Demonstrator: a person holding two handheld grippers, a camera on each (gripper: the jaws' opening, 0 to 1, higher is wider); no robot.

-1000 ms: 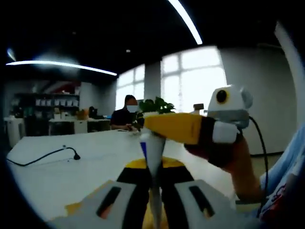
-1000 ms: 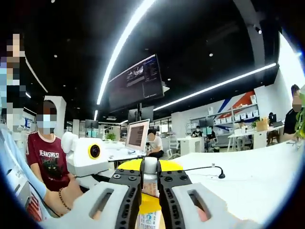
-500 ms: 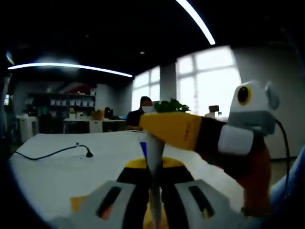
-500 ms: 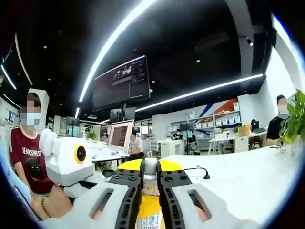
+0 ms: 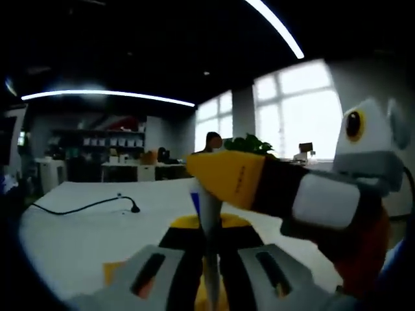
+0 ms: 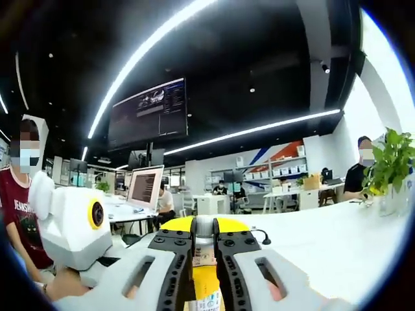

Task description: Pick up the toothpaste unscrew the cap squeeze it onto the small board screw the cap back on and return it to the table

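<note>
White toothpaste tube (image 5: 209, 223) stands clamped by left gripper (image 5: 209, 272) above the table (image 5: 84, 230), steadying it while right gripper (image 6: 204, 262) pinches its cap (image 6: 204, 227) for twisting.

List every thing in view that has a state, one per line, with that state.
toothpaste tube: upright, held off the table between both grippers
cap: on the tube, clamped
left gripper: shut on the tube's body
right gripper: shut on the cap
monitor: on
cable: loose on the white table, unplugged end showing
</note>
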